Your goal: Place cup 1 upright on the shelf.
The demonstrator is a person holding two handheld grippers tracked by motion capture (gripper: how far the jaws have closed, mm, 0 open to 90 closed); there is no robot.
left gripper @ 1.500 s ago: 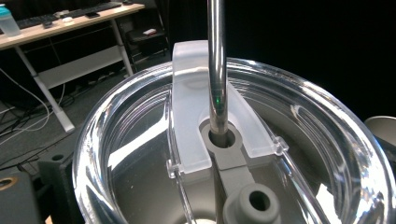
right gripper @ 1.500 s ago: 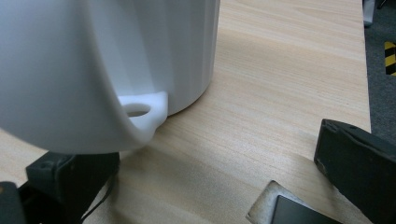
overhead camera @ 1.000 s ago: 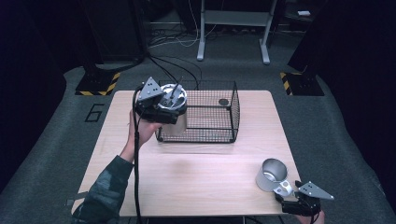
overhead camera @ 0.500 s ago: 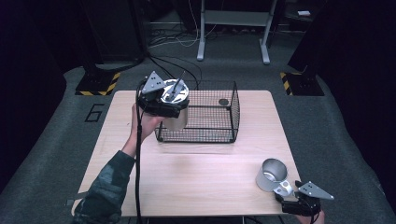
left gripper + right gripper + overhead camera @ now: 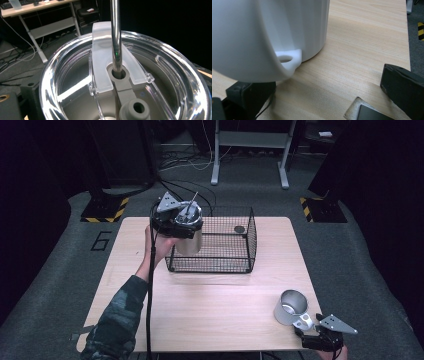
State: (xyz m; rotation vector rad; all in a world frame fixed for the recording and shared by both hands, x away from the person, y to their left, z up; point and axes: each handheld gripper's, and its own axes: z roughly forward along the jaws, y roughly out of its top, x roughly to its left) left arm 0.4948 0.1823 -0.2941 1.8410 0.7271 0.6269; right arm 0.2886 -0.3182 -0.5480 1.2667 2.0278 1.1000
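A steel tumbler with a clear lid and a metal straw hangs at the left end of a black wire basket. My left gripper is shut on the tumbler's top, held by a hand in a camouflage sleeve. I cannot tell whether the tumbler touches the basket floor. Near the table's front right corner stands a steel mug. My right gripper sits just behind its handle, open, with the jaws wide apart and low on the table.
A small dark round object lies in the far right part of the basket. The wooden table ends close behind the right gripper. Desk legs and cables stand on the floor beyond the table.
My left gripper has carried the tumbler a little farther away and to the right, toward the basket. The right gripper and the mug have stayed put.
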